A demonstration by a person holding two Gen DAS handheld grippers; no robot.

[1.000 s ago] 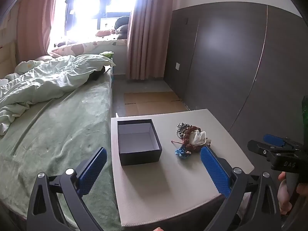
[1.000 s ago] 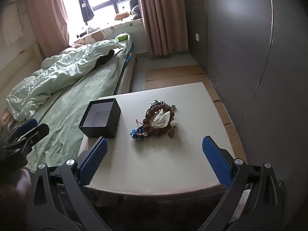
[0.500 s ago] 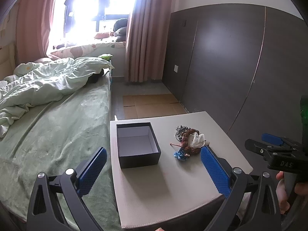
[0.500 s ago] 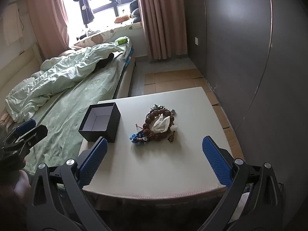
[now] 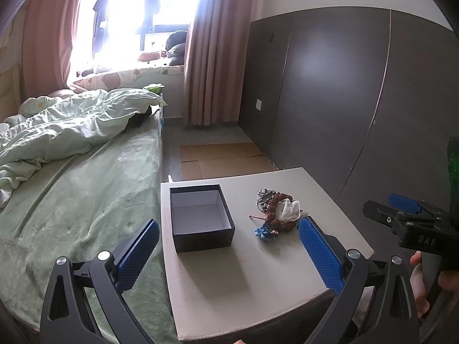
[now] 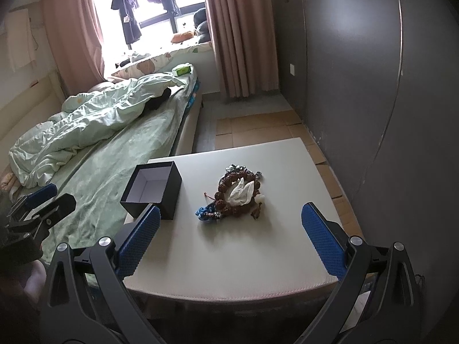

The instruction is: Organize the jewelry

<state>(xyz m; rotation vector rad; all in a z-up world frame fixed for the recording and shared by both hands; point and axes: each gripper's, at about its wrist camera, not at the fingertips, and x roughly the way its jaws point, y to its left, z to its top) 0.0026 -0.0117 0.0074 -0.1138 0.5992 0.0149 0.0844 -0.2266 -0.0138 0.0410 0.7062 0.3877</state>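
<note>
Both claws hover spread above the near edge of the table, holding nothing.

The left claw (image 5: 228, 253) hangs level, fingers wide, over the near left part of the white table (image 5: 252, 295), facing the open black box (image 5: 200, 218) with its pale bare inside. The right claw (image 6: 231, 238) is likewise wide apart, aimed at the jewelry pile (image 6: 236, 196) mid-table, right of the box: brown bead strands ringing a white crumpled piece, a blue knot at its near left.
</note>
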